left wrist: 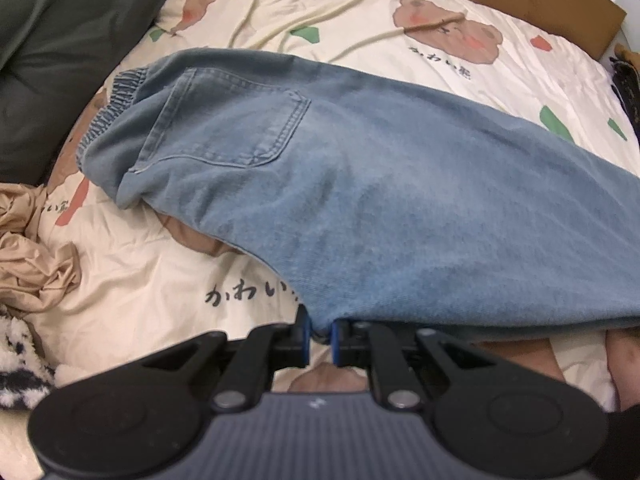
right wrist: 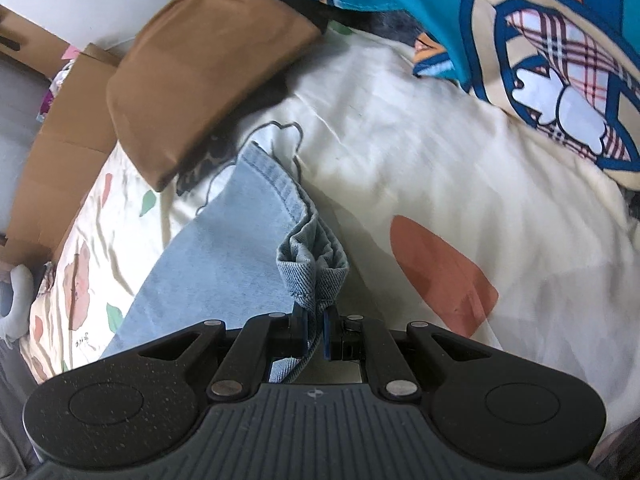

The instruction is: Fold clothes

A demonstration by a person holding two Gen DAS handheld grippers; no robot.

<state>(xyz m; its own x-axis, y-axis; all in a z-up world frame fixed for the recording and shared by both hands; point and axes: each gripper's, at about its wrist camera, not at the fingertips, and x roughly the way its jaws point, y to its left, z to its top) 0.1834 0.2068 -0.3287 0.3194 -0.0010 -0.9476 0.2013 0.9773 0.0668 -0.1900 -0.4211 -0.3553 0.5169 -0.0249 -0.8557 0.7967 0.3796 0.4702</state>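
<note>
Down at the bottom centre of each view, blue pads pinch faded light-blue denim: the left gripper (left wrist: 320, 334) is clamped on the lower edge of the jeans (left wrist: 360, 184), the right gripper (right wrist: 316, 332) on a bunched, stitched hem (right wrist: 316, 260). Only the left wrist view shows the patch pocket (left wrist: 228, 120) and the gathered elastic waistband (left wrist: 116, 96) at centre left, the jeans stretching across a cream bedsheet (left wrist: 140, 280) printed with brown bears. Crumpled tan satin (left wrist: 32, 248) lies at lower left. Only the right wrist view shows a smooth brown pillow (right wrist: 200, 68) at upper left and a teal cartoon quilt (right wrist: 520, 40) at upper right.
</note>
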